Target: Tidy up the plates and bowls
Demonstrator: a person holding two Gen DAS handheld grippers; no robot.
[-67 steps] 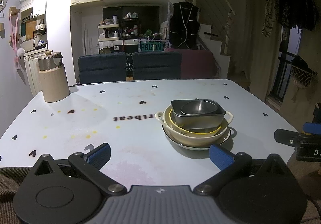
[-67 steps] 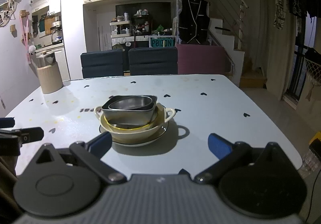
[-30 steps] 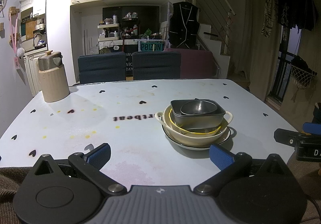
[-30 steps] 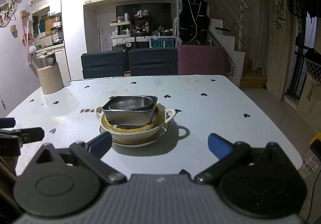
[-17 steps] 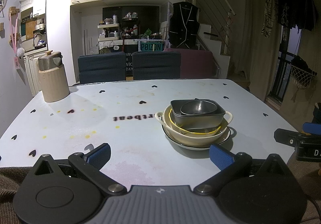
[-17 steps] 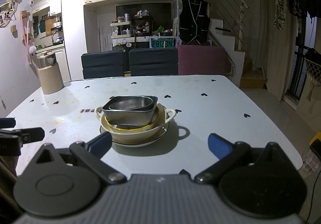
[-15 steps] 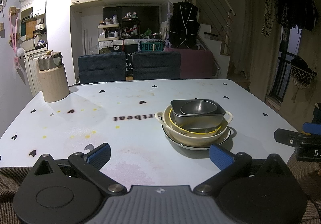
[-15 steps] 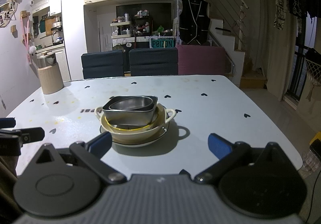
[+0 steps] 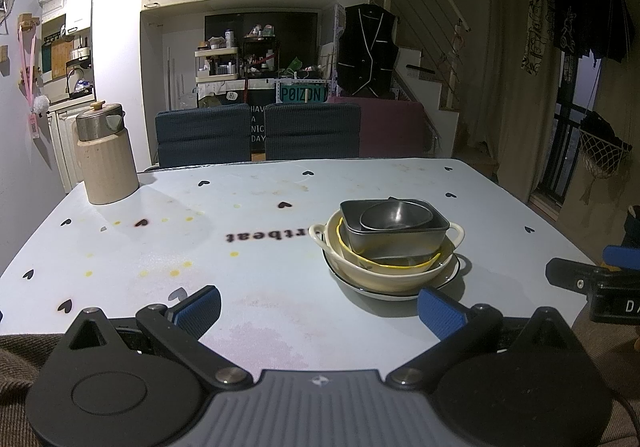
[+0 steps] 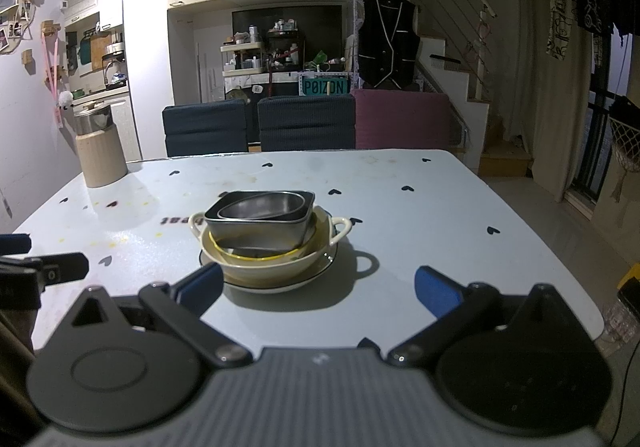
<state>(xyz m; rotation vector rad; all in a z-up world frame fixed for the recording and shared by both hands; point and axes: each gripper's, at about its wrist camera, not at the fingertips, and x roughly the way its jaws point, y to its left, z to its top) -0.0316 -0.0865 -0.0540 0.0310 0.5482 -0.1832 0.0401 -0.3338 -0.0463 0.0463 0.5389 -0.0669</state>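
One stack of dishes stands on the pale table (image 9: 240, 279). At the bottom lies a black-rimmed white plate (image 9: 450, 277) (image 10: 320, 271). On it sits a cream two-handled bowl (image 9: 384, 275) (image 10: 272, 267) with a yellow-rimmed dish inside. A square grey metal bowl (image 9: 396, 239) (image 10: 260, 233) rests on top, and a small round metal bowl (image 9: 394, 215) (image 10: 260, 205) sits inside it. My left gripper (image 9: 320, 307) is open, low at the near table edge, with the stack ahead and to the right. My right gripper (image 10: 318, 287) is open, the stack just beyond its left finger.
A beige jug with a metal lid (image 9: 104, 159) (image 10: 98, 147) stands at the table's far left corner. Dark blue chairs (image 9: 256, 135) line the far side. The right gripper's side shows at the edge of the left wrist view (image 9: 592, 283).
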